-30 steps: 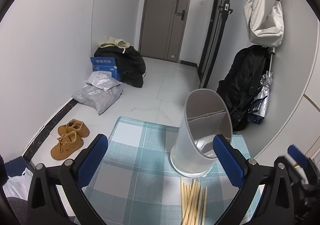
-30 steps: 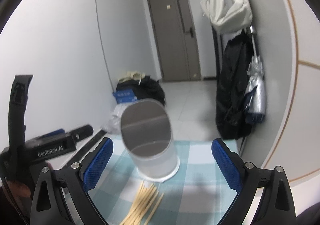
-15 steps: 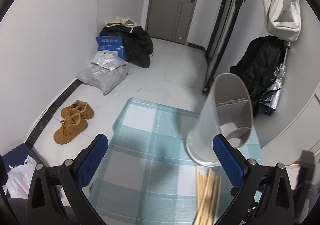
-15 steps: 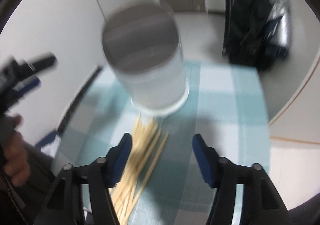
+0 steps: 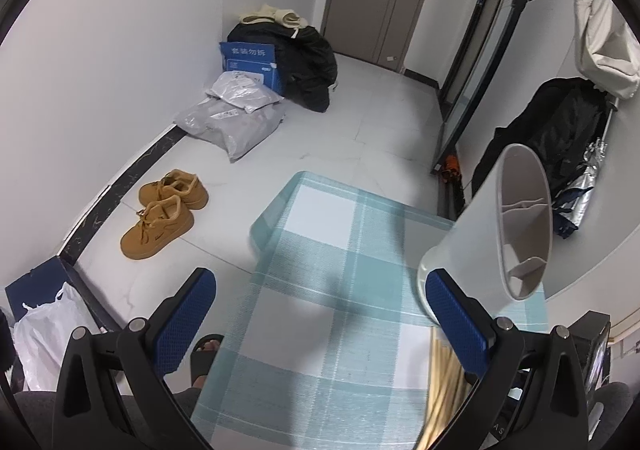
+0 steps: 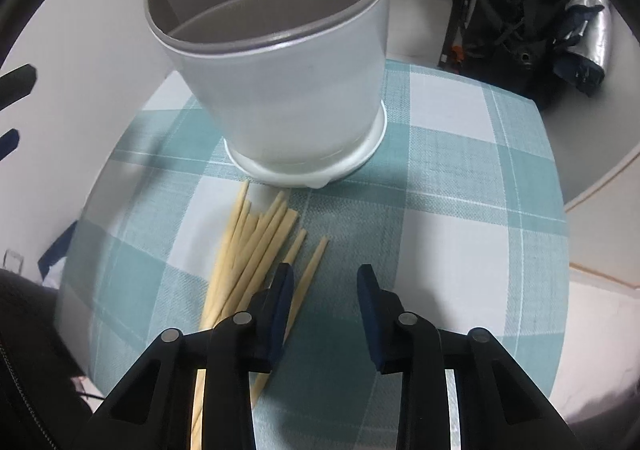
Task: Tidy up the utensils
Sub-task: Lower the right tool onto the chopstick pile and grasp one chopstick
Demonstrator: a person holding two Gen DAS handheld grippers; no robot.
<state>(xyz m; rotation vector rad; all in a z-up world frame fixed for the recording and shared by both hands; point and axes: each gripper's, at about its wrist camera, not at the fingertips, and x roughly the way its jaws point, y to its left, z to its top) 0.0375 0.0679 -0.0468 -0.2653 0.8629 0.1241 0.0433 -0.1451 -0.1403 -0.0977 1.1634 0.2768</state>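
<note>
Through the left wrist camera, my left gripper (image 5: 320, 314) hung with its fingers spread wide and nothing between them, above the checked cloth on the desk (image 5: 332, 250). The white utensil holder (image 5: 480, 246) stood at the right, the chopsticks (image 5: 444, 382) just below it.

Through the right wrist camera, my right gripper (image 6: 325, 290) pointed down at the desk, its fingers closing with only bare cloth between them. The chopsticks (image 6: 256, 250) lay bundled just left of them, tips near the divided holder (image 6: 280, 97).
</note>
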